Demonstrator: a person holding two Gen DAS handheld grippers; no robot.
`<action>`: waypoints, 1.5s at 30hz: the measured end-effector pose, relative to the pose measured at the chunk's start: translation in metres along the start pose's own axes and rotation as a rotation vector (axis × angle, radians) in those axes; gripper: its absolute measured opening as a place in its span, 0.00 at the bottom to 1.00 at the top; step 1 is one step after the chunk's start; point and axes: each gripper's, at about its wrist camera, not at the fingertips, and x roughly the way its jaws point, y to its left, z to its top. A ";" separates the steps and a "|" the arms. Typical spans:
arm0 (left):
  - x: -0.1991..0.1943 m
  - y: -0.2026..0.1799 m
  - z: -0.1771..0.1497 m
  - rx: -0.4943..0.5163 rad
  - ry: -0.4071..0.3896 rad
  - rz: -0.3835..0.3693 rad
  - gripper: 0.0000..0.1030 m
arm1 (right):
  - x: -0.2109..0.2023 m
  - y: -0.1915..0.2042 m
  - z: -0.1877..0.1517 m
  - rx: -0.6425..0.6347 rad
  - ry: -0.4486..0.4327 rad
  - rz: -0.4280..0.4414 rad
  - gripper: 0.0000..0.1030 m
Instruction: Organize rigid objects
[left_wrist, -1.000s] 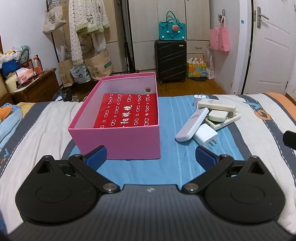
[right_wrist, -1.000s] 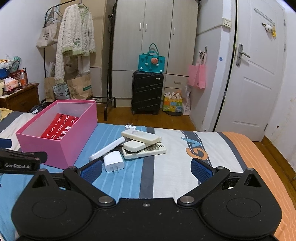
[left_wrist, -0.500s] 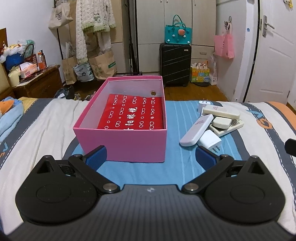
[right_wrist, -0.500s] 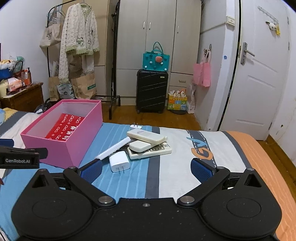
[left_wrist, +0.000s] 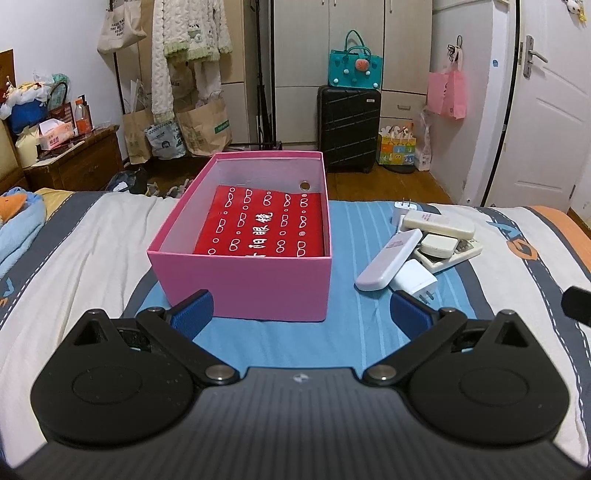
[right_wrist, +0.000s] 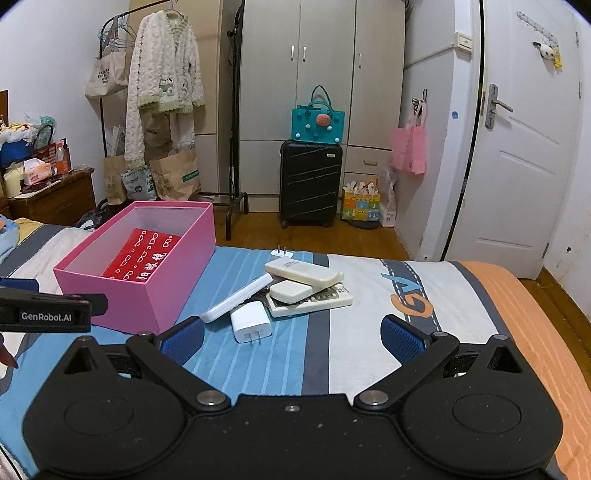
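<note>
An open pink box (left_wrist: 251, 280) (right_wrist: 173, 291) with a red patterned item (left_wrist: 262, 229) inside sits on the striped bed. To its right lies a pile: a long white remote (left_wrist: 389, 260) (right_wrist: 236, 297), a white charger plug (left_wrist: 413, 280) (right_wrist: 251, 325), a cream remote (right_wrist: 303, 272) on a small white pad (right_wrist: 291, 290) and a keypad remote (right_wrist: 314, 301), and a second plug (right_wrist: 281, 253) behind. My left gripper (left_wrist: 301, 310) is open in front of the box. My right gripper (right_wrist: 291, 336) is open, just short of the charger plug.
The bed's far edge (right_wrist: 332, 254) drops to a wood floor. A black suitcase (right_wrist: 310, 184), wardrobe, clothes rack with bags (right_wrist: 162, 110) and a white door (right_wrist: 524, 166) stand beyond. A wooden nightstand (left_wrist: 77, 166) is at the left. The left gripper's side (right_wrist: 44, 314) shows at left.
Both grippers have risen and tilted slightly, so box and pile sit lower in view. Nothing was grasped or moved.
</note>
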 end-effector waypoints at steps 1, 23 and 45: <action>0.000 0.000 0.000 0.000 0.001 -0.003 1.00 | 0.001 -0.001 0.000 0.003 0.003 0.001 1.00; -0.009 -0.029 0.044 0.115 0.007 -0.085 0.97 | 0.006 -0.029 0.016 0.008 -0.109 0.277 1.00; 0.120 -0.085 0.103 0.340 0.242 -0.252 0.63 | 0.123 -0.035 0.029 -0.102 0.145 0.429 0.86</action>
